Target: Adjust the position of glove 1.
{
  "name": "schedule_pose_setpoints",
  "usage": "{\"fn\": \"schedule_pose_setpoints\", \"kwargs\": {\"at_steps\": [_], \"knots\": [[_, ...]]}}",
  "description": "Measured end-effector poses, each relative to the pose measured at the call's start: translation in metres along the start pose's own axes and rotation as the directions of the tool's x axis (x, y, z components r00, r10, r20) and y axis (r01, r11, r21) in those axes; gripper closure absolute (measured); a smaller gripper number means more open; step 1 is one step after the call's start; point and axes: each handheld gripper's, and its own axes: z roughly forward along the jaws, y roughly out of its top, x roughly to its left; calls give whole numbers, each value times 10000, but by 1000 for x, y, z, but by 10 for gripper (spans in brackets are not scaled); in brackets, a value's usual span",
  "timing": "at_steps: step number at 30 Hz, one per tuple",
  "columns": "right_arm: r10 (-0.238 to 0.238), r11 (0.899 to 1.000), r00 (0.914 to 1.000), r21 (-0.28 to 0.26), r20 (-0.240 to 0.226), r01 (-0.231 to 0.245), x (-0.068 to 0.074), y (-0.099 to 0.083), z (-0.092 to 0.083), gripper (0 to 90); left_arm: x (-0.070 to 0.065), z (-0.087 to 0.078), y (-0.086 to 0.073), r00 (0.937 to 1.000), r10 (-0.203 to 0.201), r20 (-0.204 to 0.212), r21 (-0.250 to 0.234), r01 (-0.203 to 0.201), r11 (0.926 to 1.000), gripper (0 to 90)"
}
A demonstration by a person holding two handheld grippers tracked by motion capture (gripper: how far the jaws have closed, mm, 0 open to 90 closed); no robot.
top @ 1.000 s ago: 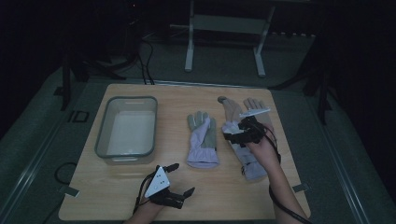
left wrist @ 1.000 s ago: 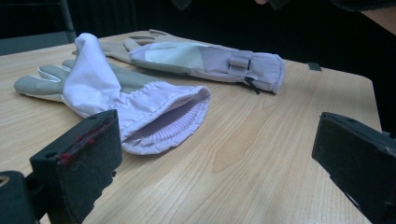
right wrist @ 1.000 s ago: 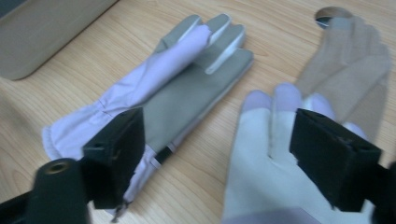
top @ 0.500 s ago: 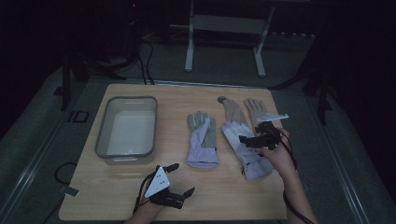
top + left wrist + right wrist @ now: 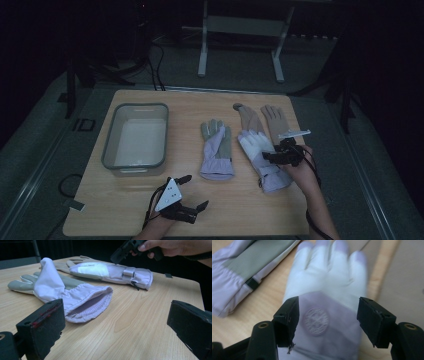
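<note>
Two pale lilac and grey work gloves lie flat on the wooden table [image 5: 250, 212]. The middle glove [image 5: 217, 150] [image 5: 62, 290] [image 5: 244, 267] has its cuff toward the near edge. Low over the back of the right glove [image 5: 257, 145] [image 5: 110, 271] [image 5: 324, 282] hangs my right gripper [image 5: 269, 157] [image 5: 328, 315] [image 5: 117, 256]. Its jaws have just been closing and stand either side of the glove's round badge, the pads apart from the fabric. My left gripper [image 5: 197, 191] [image 5: 117, 315] rests wide open near the front edge, facing the middle glove's cuff, with nothing between its jaws.
A clear rectangular tray [image 5: 111, 135] with a grey rim stands at the table's left. A small dark round spot [image 5: 237, 106] sits by the right glove's fingertips. White stand legs [image 5: 202, 45] rise on the floor behind the table.
My right hand has moved to the right and toward the near edge, lower over the right glove. The left gripper has stayed where it was.
</note>
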Motion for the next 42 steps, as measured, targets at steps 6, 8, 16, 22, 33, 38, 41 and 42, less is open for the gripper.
{"fn": "schedule_pose_setpoints", "kwargs": {"at_steps": [6, 8, 16, 22, 33, 38, 41, 42], "knots": [[-304, 9985, 9995, 446, 44, 302, -1, -15, 16, 372, 0, 0, 0, 10000, 22, 7, 3, -22, 10000, 19], [-159, 9986, 9999, 495, -47, 161, -2, -19, 21, 394, 0, 0, 0, 10000, 33, 9, 3, -33, 10000, 19], [538, 9973, 9981, 522, -308, -522, 4, -22, 21, 616, 0, 0, 0, 10000, 41, 9, 8, -41, 10000, 19], [1094, 9939, 9940, 122, -38, -1093, 12, -23, 10, 707, 0, 0, 0, 10000, 3, -7, 4, -3, 10000, 19], [1788, 9817, 9836, -709, 240, -1767, 31, -11, -30, 756, 0, 0, 0, 10000, 24, -2, 11, -24, 10000, 19], [1946, 9767, 9795, -1018, 512, -1887, 41, 6, -42, 760, 0, 0, 0, 10000, 17, -15, 8, -17, 10000, 19], [2140, 9696, 9759, -1311, 433, -2068, 47, 15, -47, 764, 0, 0, 0, 10000, 17, -14, 8, -17, 10000, 19], [2190, 9672, 9749, -1404, 390, -2116, 50, 19, -48, 763, 0, 0, 0, 10000, 7, -13, 6, -7, 10000, 19]]}}
